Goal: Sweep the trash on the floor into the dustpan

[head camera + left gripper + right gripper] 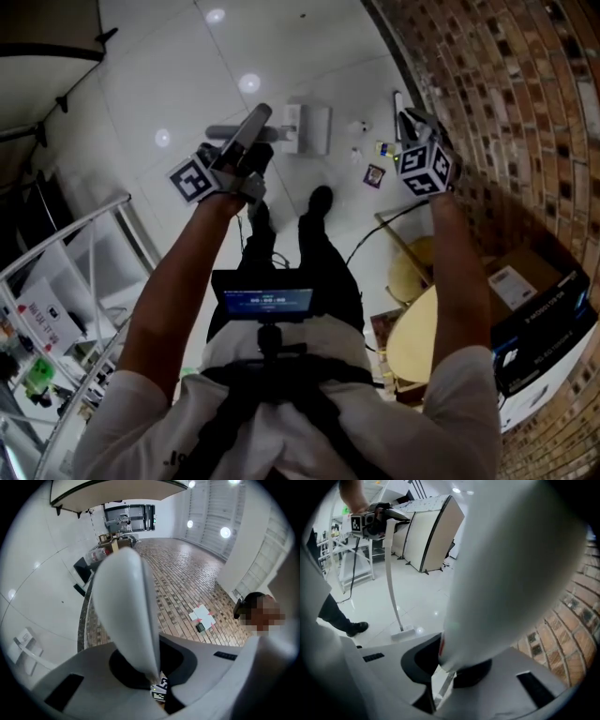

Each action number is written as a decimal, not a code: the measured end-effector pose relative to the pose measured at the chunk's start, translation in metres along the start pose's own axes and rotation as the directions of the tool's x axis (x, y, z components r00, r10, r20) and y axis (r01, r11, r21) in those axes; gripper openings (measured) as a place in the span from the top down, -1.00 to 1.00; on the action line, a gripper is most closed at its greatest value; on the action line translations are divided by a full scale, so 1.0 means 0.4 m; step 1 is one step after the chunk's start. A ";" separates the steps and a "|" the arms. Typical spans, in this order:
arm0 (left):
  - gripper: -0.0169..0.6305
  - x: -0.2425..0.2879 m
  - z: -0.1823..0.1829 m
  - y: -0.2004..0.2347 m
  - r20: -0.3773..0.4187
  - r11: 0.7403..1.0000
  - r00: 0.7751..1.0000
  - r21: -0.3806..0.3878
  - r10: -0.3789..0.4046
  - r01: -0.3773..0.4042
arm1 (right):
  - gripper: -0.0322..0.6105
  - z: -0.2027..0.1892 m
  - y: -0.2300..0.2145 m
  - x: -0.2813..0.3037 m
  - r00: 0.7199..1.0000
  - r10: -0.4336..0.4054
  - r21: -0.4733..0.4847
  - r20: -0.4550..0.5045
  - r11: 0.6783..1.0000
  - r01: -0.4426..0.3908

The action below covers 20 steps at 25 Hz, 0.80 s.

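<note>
Left in the head view: left gripper [242, 159] clenched on the long pale-grey plastic dustpan handle [124, 606], white dustpan [307, 129] down on the glossy white tiled floor [178, 84]. Just right of it, visible from the head only: small scraps of trash [374, 174]. Far right: right gripper [414, 131] clamped round a thick white broom handle [511, 573], filling its own view.

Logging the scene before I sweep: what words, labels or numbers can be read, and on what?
No text is readable.
Print on the chest screen: too blurred.
White print on the dark box: too small.
Label on the cardboard box: blurred.
Print on the wrappers: too small.
</note>
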State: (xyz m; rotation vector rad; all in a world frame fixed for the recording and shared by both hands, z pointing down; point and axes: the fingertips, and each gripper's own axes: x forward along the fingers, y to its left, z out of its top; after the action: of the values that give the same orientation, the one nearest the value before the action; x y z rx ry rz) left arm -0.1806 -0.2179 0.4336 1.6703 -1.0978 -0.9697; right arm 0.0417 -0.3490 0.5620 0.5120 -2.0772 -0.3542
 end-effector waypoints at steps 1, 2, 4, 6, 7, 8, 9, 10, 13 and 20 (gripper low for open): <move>0.95 -0.001 0.002 0.002 -0.002 1.000 1.000 0.000 0.001 -0.001 | 0.81 0.006 0.010 0.007 1.000 0.008 0.044 0.014 0.999 -0.009; 0.95 0.000 0.004 0.003 -0.004 1.000 1.000 -0.002 0.000 0.000 | 0.82 0.014 0.018 0.013 0.999 0.017 0.102 0.033 0.995 -0.020; 0.95 0.004 0.005 0.000 -0.010 1.000 1.000 -0.008 -0.006 0.006 | 0.82 0.023 0.021 0.022 0.997 0.013 0.260 0.071 0.965 -0.032; 0.95 0.008 0.000 -0.002 -0.019 1.000 1.000 -0.013 -0.011 0.011 | 0.81 0.032 0.015 0.028 0.995 -0.006 0.380 0.098 0.924 -0.032; 0.95 0.010 -0.003 -0.002 -0.023 1.000 1.000 -0.016 -0.013 0.013 | 0.80 0.039 0.014 0.030 0.994 -0.012 0.404 0.108 0.914 -0.033; 0.95 0.010 -0.006 0.000 -0.027 1.000 1.000 -0.020 -0.014 0.013 | 0.80 0.048 0.017 0.031 0.993 -0.014 0.415 0.117 0.909 -0.035; 0.95 0.009 -0.009 0.001 -0.030 1.000 0.999 -0.023 -0.014 0.014 | 0.80 0.058 0.020 0.032 0.992 -0.016 0.425 0.126 0.904 -0.040; 0.95 0.007 -0.011 0.003 -0.033 1.000 0.999 -0.027 -0.016 0.015 | 0.79 0.067 0.023 0.031 0.990 -0.017 0.437 0.137 0.898 -0.045; 0.95 0.006 -0.017 0.004 -0.040 0.999 0.999 -0.035 -0.024 0.023 | 0.79 0.102 0.029 0.018 0.984 -0.016 0.471 0.179 0.879 -0.071; 0.95 0.002 -0.025 0.006 -0.055 0.998 0.998 -0.048 -0.031 0.029 | 0.79 0.201 0.063 -0.013 0.958 0.054 0.453 0.282 0.872 -0.183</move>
State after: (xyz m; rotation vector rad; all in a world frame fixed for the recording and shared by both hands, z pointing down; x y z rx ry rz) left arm -0.1716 -0.2167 0.4386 1.6701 -1.0090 -0.9555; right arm -0.0299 -0.3205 0.5276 0.6475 -2.4524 0.1873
